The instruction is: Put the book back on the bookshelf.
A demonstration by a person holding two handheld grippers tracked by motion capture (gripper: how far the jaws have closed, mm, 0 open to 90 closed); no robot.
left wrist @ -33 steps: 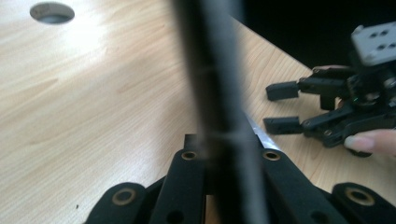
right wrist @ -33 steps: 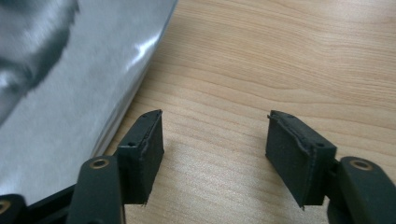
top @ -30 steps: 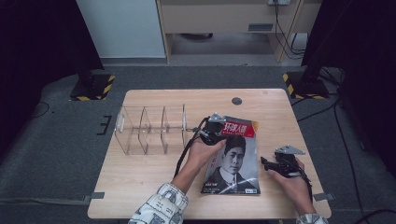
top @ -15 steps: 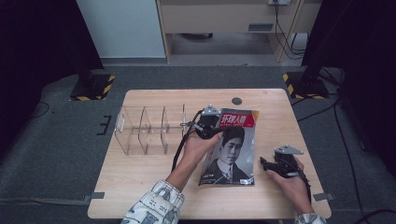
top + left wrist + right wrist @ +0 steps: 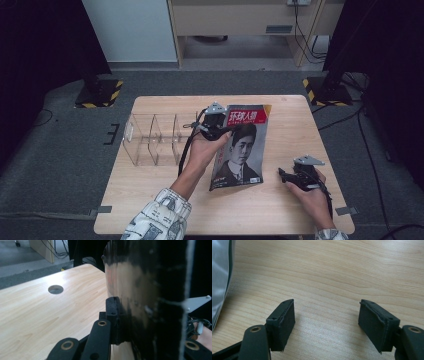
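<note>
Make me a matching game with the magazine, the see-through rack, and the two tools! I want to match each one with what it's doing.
Things:
1. magazine
2. clear rack
3. left tool
4. right tool

States:
A. open, holding nothing, low over the table
B. shut on the magazine's edge
C. tilted up off the table
D. standing at the table's left side, nothing in its slots

Pairs: 1-C, 2-D, 3-B, 4-A

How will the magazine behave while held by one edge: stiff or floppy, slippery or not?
Probably floppy: the magazine is thin, and in the left gripper view its cover bows beside the jaw. Perhaps slippery: that cover looks glossy. The left hand-held gripper pinches only its top corner, so the lower end may sag or swing.
</note>
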